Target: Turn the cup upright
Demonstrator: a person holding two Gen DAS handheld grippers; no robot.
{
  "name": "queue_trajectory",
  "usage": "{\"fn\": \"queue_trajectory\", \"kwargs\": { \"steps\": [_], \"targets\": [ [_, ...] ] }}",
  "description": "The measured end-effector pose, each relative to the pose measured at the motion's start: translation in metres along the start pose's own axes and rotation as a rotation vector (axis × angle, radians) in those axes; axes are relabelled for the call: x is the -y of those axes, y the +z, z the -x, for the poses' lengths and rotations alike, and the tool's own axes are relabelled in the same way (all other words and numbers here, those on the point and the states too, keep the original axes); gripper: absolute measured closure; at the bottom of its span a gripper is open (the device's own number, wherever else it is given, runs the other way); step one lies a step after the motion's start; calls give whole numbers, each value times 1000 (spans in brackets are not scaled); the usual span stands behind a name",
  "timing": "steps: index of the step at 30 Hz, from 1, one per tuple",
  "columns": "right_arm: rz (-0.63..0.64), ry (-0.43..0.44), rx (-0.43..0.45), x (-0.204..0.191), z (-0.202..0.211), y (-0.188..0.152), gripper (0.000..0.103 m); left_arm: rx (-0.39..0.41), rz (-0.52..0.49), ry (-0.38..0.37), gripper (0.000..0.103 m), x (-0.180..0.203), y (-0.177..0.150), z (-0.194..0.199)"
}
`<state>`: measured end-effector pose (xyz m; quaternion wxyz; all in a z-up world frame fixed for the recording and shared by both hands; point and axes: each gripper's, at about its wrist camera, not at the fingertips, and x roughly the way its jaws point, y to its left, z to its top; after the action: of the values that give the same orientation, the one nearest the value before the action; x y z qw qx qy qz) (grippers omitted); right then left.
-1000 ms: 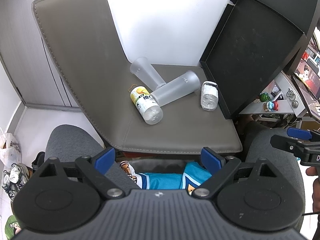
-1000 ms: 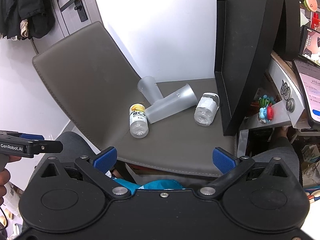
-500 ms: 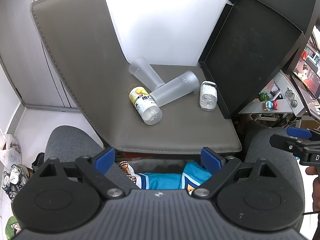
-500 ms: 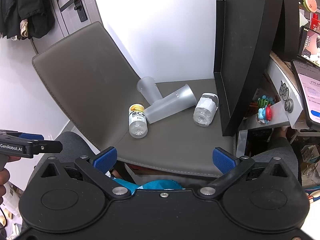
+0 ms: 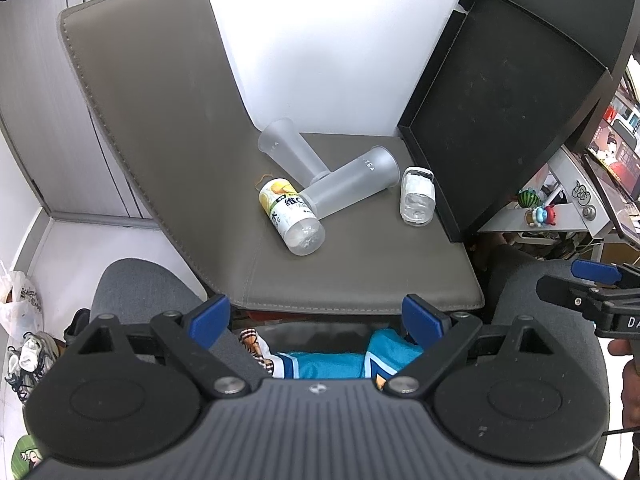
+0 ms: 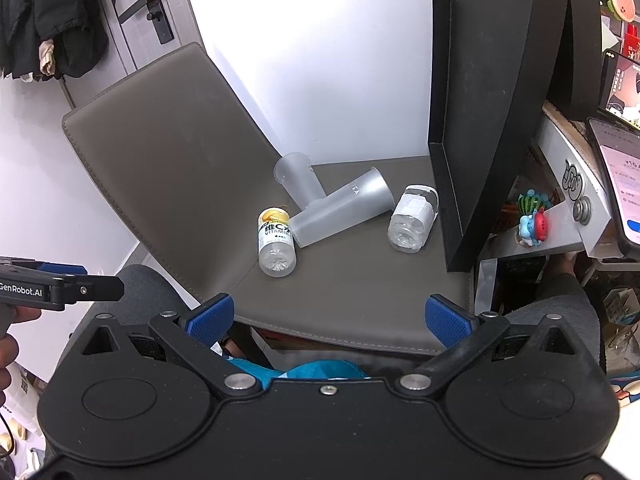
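Two frosted plastic cups lie on their sides on the grey leather chair seat (image 5: 360, 272), and I hold both grippers back at its front edge, well apart from them. The nearer cup (image 5: 352, 188) (image 6: 340, 210) points its open mouth toward the right; its narrow base touches the yellow-labelled bottle (image 5: 290, 212) (image 6: 277, 240) lying just beside it. The farther cup (image 5: 292, 152) (image 6: 299, 178) lies behind, mouth toward the chair back, its base meeting the nearer cup's side. A small clear bottle (image 5: 417, 196) (image 6: 412, 222) with a white label lies to the right, close to a black tray (image 5: 500, 108) (image 6: 492, 92) leaning upright at the seat's edge.

My left gripper (image 5: 318, 314) has its blue-padded fingers spread wide and empty; my right gripper (image 6: 328, 316) is spread the same way, holding nothing.

The left view shows a white plastic bag (image 5: 20, 300) on the floor, and the tray's dusty inner face. The right view shows a door handle (image 6: 150, 8), dark coats (image 6: 44, 16) hanging, and the tray edge-on. Both show small toy figures (image 5: 538, 208) (image 6: 530, 220) on the shelf at right.
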<state>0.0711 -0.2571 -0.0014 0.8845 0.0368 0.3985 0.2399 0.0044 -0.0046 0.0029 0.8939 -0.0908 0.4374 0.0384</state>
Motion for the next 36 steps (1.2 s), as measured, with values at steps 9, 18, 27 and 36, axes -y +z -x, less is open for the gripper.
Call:
{"fn": "queue_trajectory", "kwargs": {
  "steps": [9,18,27,36],
  "targets": [
    [-30,-8,4,7,-9,2,0,-10,-20,-19,11,4,13,-14],
    [-49,-19,-18,15,-27,5,0,-34,-19,-57,11,12,32,-42],
    [-74,-57,15,29,-38,9,0,-56,-3,-90,11,20,56,-75],
    [-98,-83,63,42,-51,18,1,-89,-17,-126,11,38,83,-112]
  ]
}}
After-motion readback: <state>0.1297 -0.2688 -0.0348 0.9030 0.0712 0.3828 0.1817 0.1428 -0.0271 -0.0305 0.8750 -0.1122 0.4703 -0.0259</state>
